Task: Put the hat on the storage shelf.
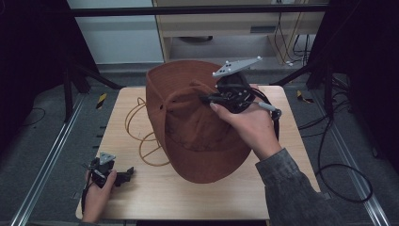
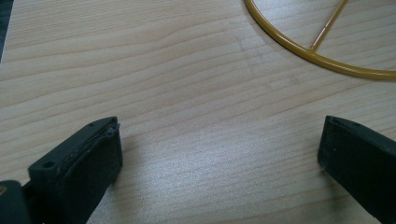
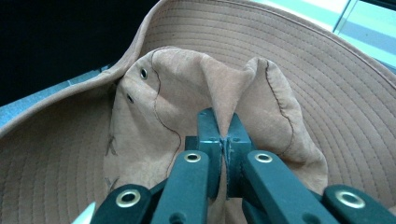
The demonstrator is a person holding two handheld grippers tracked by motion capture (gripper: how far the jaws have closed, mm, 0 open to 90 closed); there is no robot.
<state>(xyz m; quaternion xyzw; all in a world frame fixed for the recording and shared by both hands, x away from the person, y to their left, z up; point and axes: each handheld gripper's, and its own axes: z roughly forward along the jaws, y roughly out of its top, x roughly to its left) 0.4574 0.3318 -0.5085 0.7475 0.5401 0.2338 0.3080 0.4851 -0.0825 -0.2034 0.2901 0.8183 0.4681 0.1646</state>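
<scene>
High view: pale wooden table (image 1: 197, 193), grey floor (image 1: 42, 136); right tongs (image 3: 225, 135) pinch hat (image 1: 188, 127), left tongs (image 2: 219, 154) released.

The high view is dim, its corners falling to near black, while soft overhead light lands on the table (image 1: 188, 197). Ahead of the left gripper (image 2: 219, 154) a pale sheen glares off sharp wood grain. Beyond the right gripper (image 3: 226, 135) the hat (image 3: 299, 65) is evenly lit, and its near links blur.

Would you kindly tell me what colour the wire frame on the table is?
Mustard yellow wire frame; left gripper view shows it best.
</scene>
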